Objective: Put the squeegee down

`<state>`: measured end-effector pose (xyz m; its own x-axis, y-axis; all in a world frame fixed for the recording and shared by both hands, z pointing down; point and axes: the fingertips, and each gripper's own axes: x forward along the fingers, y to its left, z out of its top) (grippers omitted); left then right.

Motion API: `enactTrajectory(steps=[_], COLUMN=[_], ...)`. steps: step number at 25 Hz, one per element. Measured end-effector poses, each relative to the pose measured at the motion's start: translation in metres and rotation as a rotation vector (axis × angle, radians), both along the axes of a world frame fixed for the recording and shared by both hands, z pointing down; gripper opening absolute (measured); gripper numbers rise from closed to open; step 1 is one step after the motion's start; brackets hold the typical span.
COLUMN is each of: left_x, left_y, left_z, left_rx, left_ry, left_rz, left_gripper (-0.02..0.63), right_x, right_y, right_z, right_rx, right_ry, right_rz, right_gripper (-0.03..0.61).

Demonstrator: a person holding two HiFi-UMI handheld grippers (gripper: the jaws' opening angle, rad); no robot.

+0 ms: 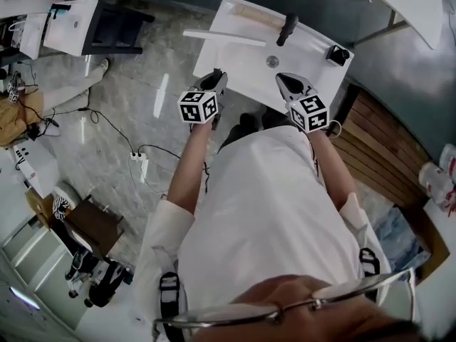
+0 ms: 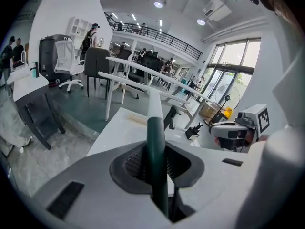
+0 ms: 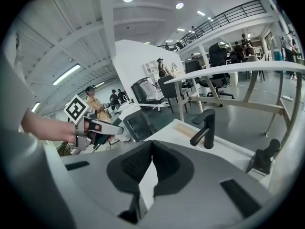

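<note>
Head view: squeegee (image 1: 224, 37) hung over the counter (image 1: 246, 66).
Left gripper (image 1: 214, 78) pinched its dark handle to steer the set-down; right gripper (image 1: 288, 83), pressed together, held nothing.

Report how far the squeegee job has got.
Done: nothing yet. In hand: the left gripper is shut on the squeegee by its green handle, its blade out over the white sink counter. The right gripper is shut and empty. Left: set the squeegee on the counter and release it.
</note>
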<state>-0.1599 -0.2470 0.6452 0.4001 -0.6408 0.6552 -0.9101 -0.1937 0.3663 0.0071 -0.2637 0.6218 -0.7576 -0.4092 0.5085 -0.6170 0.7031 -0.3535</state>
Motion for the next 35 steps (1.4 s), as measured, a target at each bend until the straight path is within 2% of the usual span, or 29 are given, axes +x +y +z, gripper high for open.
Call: enactTrajectory(steps=[5, 17, 25, 31, 35], left_x=[0.0, -0.015, -0.011, -0.013, -0.014], left_y=[-0.022, -0.063, -0.084, -0.093, -0.098], left_z=[0.023, 0.081, 0.128, 0.16, 0.174], left_rx=[-0.04, -0.127, -0.222, -0.287, -0.334], left_ry=[-0.024, -0.136, -0.127, -0.166, -0.151], left_rz=[0.03, 0.12, 0.134, 0.157, 0.155], left_gripper=[0.061, 0.061, 0.06, 0.06, 0.06], right_x=[0.0, -0.007, -0.01, -0.005, 0.0], right_y=[-0.007, -0.019, -0.019, -0.018, -0.018], right_z=[0.015, 0.039, 0.051, 0.068, 0.073], right_rx=[-0.008, -0.044, -0.095, -0.126, -0.144], right_ry=[0.014, -0.004, -0.021, -0.009, 0.006], right_rz=[-0.008, 0.027, 0.045, 0.046, 0.051], right_gripper=[0.006, 0.006, 0.006, 0.006, 0.006])
